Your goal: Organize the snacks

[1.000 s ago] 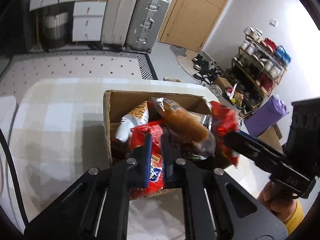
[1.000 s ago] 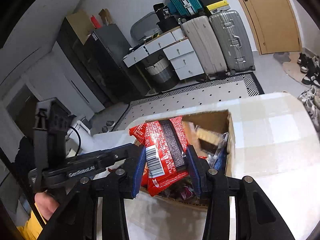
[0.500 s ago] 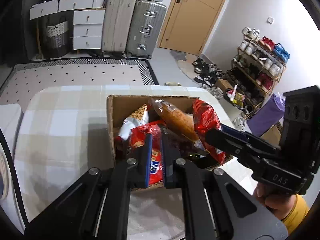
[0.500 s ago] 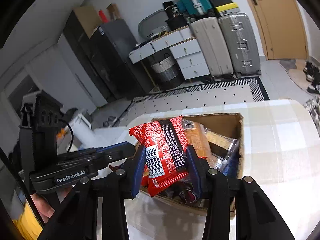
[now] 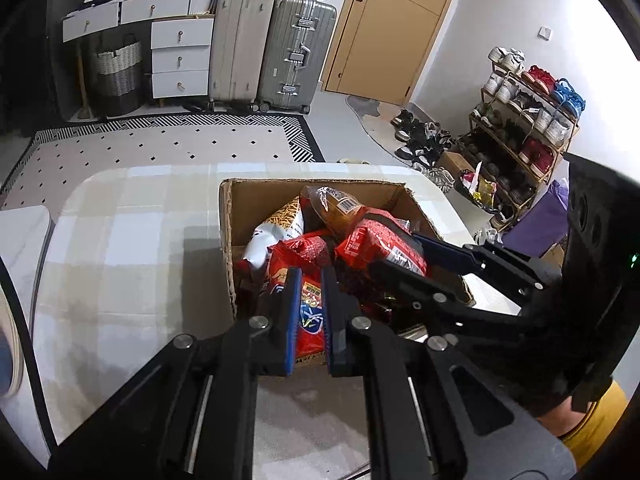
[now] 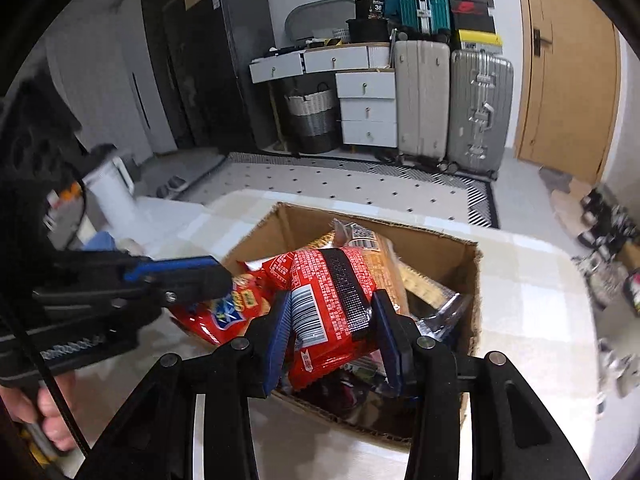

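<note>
A pale checked tabletop [image 5: 120, 248] fills the foreground of a lived-in room, with two hard-shell suitcases [image 5: 272, 48] parked by a wooden door [image 5: 392, 24] and a loaded shoe rack [image 5: 524, 120] along the right wall.

Left wrist view: an open cardboard box [image 5: 230, 240] crammed with snack bags sits on the table. The left gripper [image 5: 310, 300] is clamped on a red snack packet with blue print [image 5: 310, 320] at the box's near edge, its blue-lined fingers [image 5: 290, 312] pressed against the packet's two sides. A white and orange bag [image 5: 276, 228] and a clear-wrapped brown snack [image 5: 336, 208] stand farther inside. The right gripper [image 5: 400, 256] reaches in from the right, holding a red noodle-style packet [image 5: 376, 244] above the box.

Right wrist view: the same table, with a white drawer unit [image 6: 368, 108] and a woven basket [image 6: 312, 116] behind. The right gripper [image 6: 334, 316] grips the red noodle-style packet [image 6: 328, 304], barcode facing the lens, over the box [image 6: 468, 280]. The left gripper [image 6: 200, 276] enters from the left, pinching the red packet with blue print [image 6: 228, 312] at the box's left rim.
</note>
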Available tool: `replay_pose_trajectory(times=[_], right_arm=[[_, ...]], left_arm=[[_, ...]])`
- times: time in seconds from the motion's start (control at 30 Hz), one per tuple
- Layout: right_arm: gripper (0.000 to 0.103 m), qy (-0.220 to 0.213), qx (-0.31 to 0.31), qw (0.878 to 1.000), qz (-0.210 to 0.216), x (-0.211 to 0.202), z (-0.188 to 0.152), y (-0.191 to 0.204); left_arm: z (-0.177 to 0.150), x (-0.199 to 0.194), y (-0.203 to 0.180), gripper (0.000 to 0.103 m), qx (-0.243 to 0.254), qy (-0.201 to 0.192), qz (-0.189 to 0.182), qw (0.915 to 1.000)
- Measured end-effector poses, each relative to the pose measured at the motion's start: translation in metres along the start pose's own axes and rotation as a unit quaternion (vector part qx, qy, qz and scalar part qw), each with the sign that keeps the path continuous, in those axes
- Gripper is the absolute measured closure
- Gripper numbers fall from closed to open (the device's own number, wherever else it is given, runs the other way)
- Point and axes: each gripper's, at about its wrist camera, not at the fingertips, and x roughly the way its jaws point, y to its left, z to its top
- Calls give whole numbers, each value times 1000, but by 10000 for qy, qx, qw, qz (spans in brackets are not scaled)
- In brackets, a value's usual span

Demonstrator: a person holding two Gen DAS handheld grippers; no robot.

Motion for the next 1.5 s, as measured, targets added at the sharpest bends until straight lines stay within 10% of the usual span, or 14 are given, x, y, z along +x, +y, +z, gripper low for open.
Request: replay_pose_trajectory(times=[0.57, 1.5], right_arm=[[59, 144, -427, 9987, -220, 2, 4, 15], [59, -793, 166, 9967, 14, -77, 3, 9]], left_arm=[[-2, -11, 9, 97, -104, -31, 10, 9999], [-16, -46, -11, 97, 60, -99, 131, 9998]])
